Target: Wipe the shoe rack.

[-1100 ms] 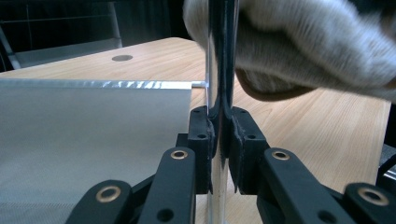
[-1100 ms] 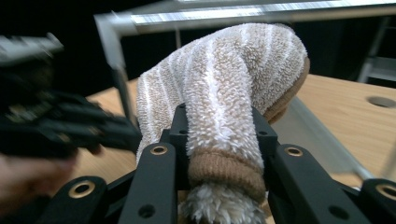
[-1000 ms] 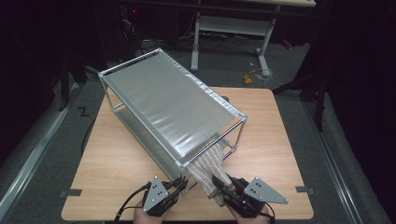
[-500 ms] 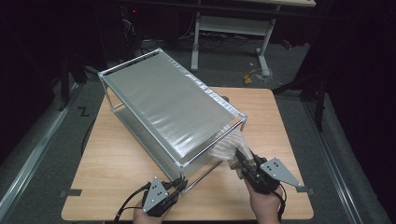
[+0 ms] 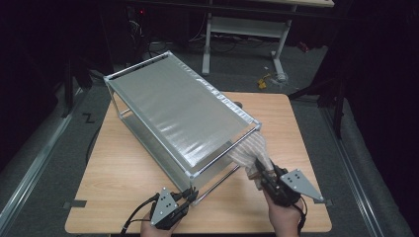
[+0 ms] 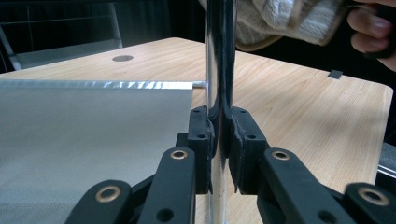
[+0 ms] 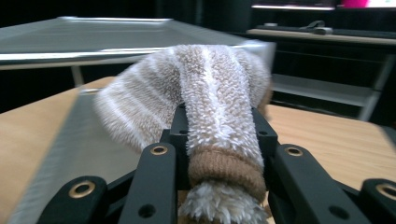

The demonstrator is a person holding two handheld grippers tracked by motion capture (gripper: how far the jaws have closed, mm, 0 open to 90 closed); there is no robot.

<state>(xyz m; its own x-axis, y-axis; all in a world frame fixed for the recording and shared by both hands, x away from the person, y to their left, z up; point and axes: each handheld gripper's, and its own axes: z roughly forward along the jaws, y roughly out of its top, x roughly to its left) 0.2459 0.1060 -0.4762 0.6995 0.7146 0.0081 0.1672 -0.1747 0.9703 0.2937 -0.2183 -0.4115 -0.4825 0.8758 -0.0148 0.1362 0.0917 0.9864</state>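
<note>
Right now the left hand-held gripper (image 6: 219, 140) is clenched on a front post of the metal rack (image 5: 183, 116), steadying it on the worktop (image 5: 123, 168). The right hand-held gripper (image 7: 219, 140) grasps a striped fluffy towel (image 7: 205, 98) by its brown hem, at the rack's near right corner, partly draped by the top rail. To do it well: keep the post pinned, pull the towel smoothly without snagging the rail, don't tip the rack.
</note>
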